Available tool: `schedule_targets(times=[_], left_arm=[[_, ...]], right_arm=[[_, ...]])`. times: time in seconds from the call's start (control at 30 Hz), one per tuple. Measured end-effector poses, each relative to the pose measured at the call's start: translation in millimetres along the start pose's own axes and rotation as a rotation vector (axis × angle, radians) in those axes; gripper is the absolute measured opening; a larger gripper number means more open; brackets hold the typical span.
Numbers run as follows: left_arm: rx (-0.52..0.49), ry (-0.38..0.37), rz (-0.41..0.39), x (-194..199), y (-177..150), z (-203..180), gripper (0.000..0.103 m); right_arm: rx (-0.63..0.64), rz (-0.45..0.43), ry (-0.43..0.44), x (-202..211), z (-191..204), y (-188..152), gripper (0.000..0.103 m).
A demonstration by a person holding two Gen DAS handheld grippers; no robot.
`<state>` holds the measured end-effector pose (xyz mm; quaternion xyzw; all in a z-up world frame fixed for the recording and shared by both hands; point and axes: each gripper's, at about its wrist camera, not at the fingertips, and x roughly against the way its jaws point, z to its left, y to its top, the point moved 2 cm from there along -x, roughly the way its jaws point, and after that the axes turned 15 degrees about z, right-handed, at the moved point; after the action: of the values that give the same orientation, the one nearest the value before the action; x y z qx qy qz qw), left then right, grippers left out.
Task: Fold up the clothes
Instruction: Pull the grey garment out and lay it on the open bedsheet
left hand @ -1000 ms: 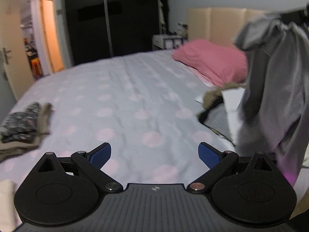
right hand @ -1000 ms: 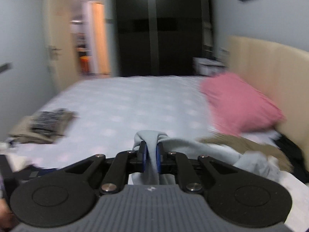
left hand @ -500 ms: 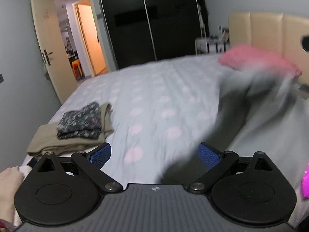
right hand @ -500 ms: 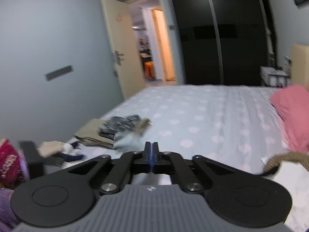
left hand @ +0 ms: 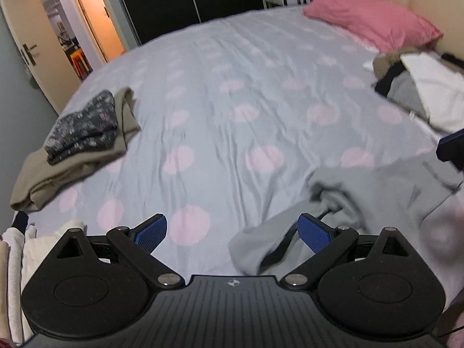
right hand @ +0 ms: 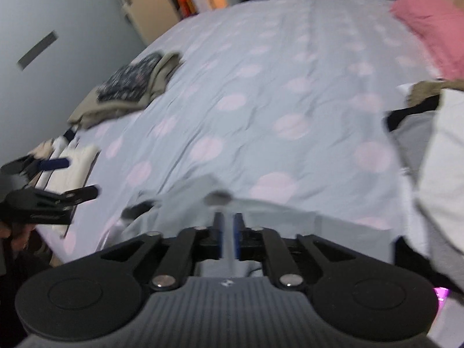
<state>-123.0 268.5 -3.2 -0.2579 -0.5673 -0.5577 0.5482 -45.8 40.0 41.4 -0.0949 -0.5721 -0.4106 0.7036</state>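
1. My left tongs (left hand: 232, 232) hang over the near edge of the bed (left hand: 232, 87), blue pads wide apart, nothing between them but spotted sheet.
2. My right tongs (right hand: 228, 232) are opening: a narrow gap shows between the pads, and a strip of the grey garment (right hand: 261, 211) lies in that gap, no longer pinched as far as I can judge.
3. The grey garment lies crumpled on the sheet at the near side. From the left tongs' camera it spreads from five o'clock toward three o'clock (left hand: 377, 197). It is bunched and unfolded, with one limp flap reaching toward the left tongs' right pad.
4. Done so far: a folded stack (left hand: 78, 145) sits at nine o'clock in the left view, a dark patterned piece on top of a khaki one, well apart from the grey garment.
5. Left to do: the grey garment needs spreading flat and folding, I reckon, and a heap of unfolded clothes (left hand: 420, 87) waits at two o'clock, near the pink pillow (left hand: 371, 26).
6. Pale fabric (left hand: 17, 249) lies at the lower left edge; whether it is folded I cannot tell.
7. My judgement: the task is well short of finished.
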Motion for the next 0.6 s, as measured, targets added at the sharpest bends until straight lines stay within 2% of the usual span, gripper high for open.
schedule_targets(times=[0.07,0.13,0.2,0.3,0.33,0.37,0.43,0.47,0.5,0.6], left_arm=[[0.006,-0.017,0.023,-14.4,-2.2,5.0,0.096],[0.012,-0.043,0.039,-28.3,-5.9,8.8,0.096],[0.006,-0.076,0.050,-38.5,-9.7,8.2,0.096],[-0.005,-0.111,0.073,-49.6,-12.6,3.6,0.095],[-0.004,-0.113,0.080,-53.8,-13.4,2.3,0.091],[-0.002,-0.114,0.087,-58.2,-14.2,1.1,0.081],[0.012,-0.112,0.107,-65.4,-15.0,2.5,0.067],[0.016,-0.120,0.115,-67.2,-15.7,3.6,0.066],[0.016,-0.128,0.108,-65.8,-15.8,4.3,0.066],[0.002,-0.140,0.072,-56.9,-14.5,3.4,0.067]], right_arm=[[0.024,0.018,0.023,-15.0,13.1,1.4,0.048],[0.050,0.043,0.044,-32.4,23.9,8.1,0.049],[0.076,0.068,0.066,-50.0,34.5,15.4,0.054],[0.104,0.102,0.063,-74.6,47.6,23.4,0.057],[0.106,0.115,0.060,-82.1,48.9,23.9,0.057],[0.106,0.128,0.056,-89.4,49.5,24.0,0.057],[0.107,0.153,0.048,-104.2,50.8,24.1,0.048],[0.101,0.163,0.042,-108.8,49.6,23.7,0.025],[0.089,0.167,0.038,-109.1,46.3,22.6,0.008],[0.046,0.165,0.041,-99.5,33.5,17.7,0.007]])
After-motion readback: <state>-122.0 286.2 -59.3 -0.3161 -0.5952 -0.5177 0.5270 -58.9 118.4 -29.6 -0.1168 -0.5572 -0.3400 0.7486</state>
